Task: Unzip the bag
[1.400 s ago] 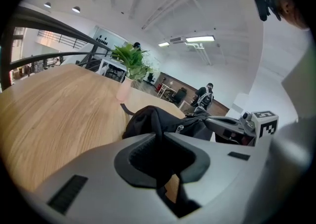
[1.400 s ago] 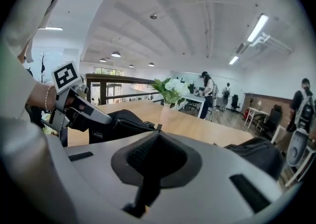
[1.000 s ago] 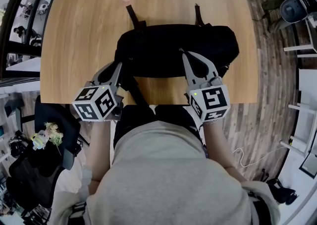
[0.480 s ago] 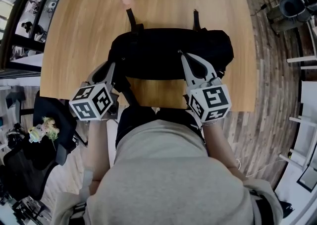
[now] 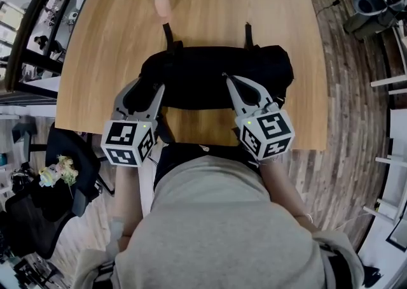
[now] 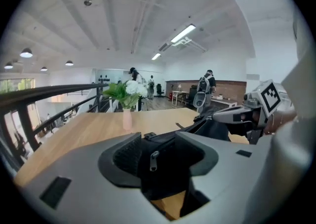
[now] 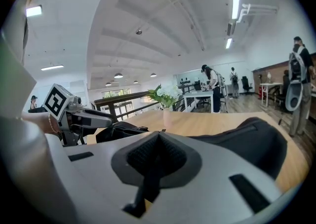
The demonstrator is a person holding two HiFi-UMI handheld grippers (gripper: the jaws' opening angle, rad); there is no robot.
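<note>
Lifted, left gripper (image 5: 145,87) just opened wide around the limp backpack's (image 5: 210,71) zipper pull (image 6: 154,160), likeliest hold; right gripper (image 5: 227,78) is pinched closed.

No legible text, label or number anywhere.

The left gripper (image 5: 147,89) has just been opening its jaws, which were nearly together at the black bag's (image 5: 216,76) left end and now stand wide apart with the zipper pull (image 6: 154,160) hanging unpinched between them, and the gripper has lifted and rolled.
</note>
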